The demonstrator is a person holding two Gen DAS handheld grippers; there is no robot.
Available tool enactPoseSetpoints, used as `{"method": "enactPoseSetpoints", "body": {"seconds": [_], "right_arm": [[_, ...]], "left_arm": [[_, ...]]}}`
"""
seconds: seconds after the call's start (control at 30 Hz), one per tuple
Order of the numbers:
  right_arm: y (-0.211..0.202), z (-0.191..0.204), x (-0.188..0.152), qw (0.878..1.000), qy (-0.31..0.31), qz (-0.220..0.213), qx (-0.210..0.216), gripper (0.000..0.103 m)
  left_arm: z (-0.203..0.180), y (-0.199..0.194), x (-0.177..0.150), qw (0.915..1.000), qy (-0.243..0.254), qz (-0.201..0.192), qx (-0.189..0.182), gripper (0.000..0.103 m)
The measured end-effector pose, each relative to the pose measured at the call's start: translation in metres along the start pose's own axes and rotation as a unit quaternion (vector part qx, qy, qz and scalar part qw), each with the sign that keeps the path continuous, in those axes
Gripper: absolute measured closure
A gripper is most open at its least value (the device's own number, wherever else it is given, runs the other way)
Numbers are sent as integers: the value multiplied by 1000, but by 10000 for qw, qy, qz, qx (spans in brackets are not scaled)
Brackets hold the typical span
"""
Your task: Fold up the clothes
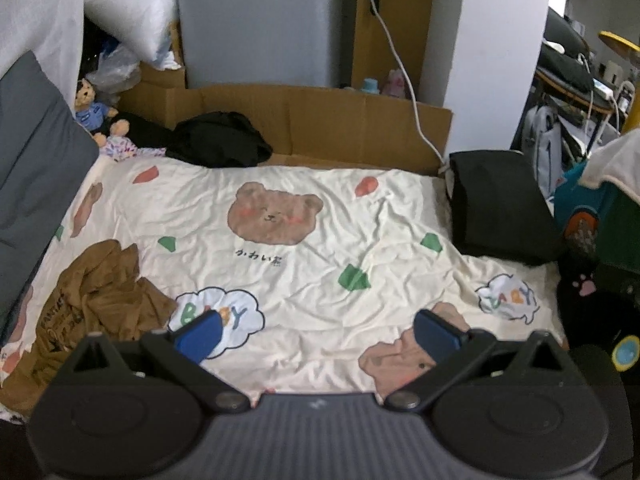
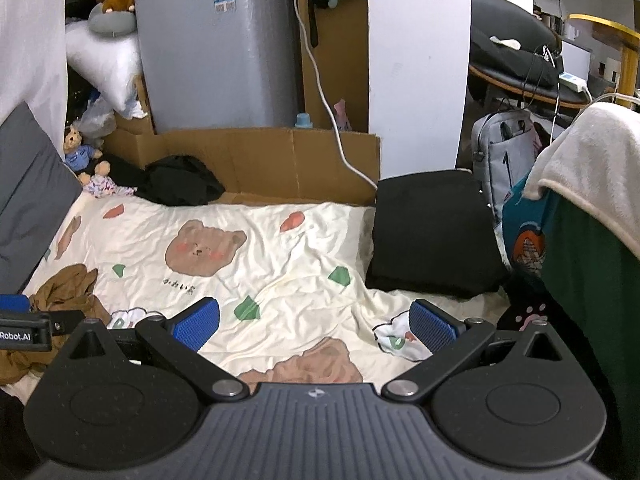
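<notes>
A crumpled brown garment [image 1: 92, 300] with dark print lies on the near left of the cream bear-print bedsheet [image 1: 320, 232]; it also shows in the right wrist view [image 2: 66, 292]. A crumpled black garment [image 1: 218, 140] lies at the far edge of the bed, also in the right wrist view [image 2: 180, 180]. A folded black garment stack [image 1: 500, 204] sits on the right side, also in the right wrist view [image 2: 432, 232]. My left gripper [image 1: 318, 334] is open and empty above the sheet, just right of the brown garment. My right gripper [image 2: 314, 322] is open and empty above the sheet.
A grey pillow [image 1: 36, 168] lies along the left edge. A teddy bear [image 1: 94, 108] sits at the far left corner. A cardboard wall [image 1: 320, 120] and grey appliance [image 1: 260, 20] stand behind the bed. A white cable [image 1: 400, 68] hangs down. A green bin with towel [image 2: 592, 208] stands at right.
</notes>
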State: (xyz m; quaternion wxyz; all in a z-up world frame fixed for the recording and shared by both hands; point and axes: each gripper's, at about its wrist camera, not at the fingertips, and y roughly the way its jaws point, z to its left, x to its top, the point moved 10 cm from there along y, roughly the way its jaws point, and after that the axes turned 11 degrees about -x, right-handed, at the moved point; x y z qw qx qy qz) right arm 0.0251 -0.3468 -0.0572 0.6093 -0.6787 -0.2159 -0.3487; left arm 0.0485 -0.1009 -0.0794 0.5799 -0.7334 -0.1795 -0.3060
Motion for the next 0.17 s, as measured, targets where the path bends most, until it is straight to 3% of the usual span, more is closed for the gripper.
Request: {"method": "enactPoseSetpoints", "body": {"seconds": [0.17], "right_arm": [[4, 2, -9, 9999, -19, 100, 8, 0]], "left_arm": [[-2, -5, 3, 10000, 47, -75, -30, 0]]}}
